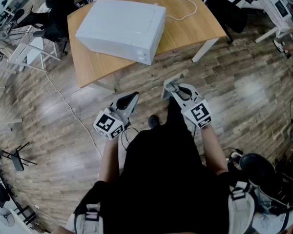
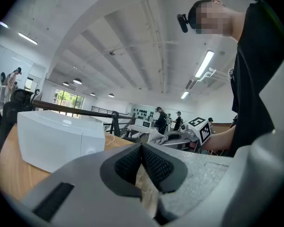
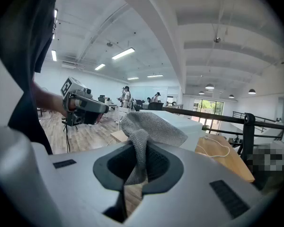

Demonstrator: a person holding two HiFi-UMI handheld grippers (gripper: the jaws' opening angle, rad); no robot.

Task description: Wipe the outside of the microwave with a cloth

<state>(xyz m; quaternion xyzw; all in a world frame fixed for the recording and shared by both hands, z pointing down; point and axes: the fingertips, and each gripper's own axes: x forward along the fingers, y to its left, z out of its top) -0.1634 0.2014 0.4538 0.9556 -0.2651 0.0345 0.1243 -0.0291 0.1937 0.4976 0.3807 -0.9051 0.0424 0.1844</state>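
The left gripper [image 1: 131,100] is a grey moulded shell with black ribbed rubber pads [image 2: 156,163]. In its own view the pads meet at their tips with nothing between them, leaving only a sliver of floor showing lower down. It hangs over the floor, short of the table's near edge.

The microwave [image 1: 124,28] is a boxy white appliance with smooth, faintly glossy panels and softened corners. It stands on the table [image 1: 88,65] towards the near left corner, its door side turned to the near edge. The tabletop is pale, warm wood with white legs. A thin white cable [image 1: 183,9] loops across its right half, towards the far edge.

The right gripper [image 1: 170,87] is built the same way and has its jaws closed on the cloth [image 3: 151,129] — a grey, coarse-knit rag. The cloth is pinched into a narrow stem between the pads and blooms into a crumpled fold above them. Cloth and gripper are clear of the microwave, just off the table's near edge.

The floor [image 1: 244,91] is grey-brown wood plank laid on the diagonal, with a white cord trailing across it at the left. Around the table stand dark chairs and white frames. The gripper views show a large white hall — beamed ceiling, strip lights, a black railing, and people standing far off.
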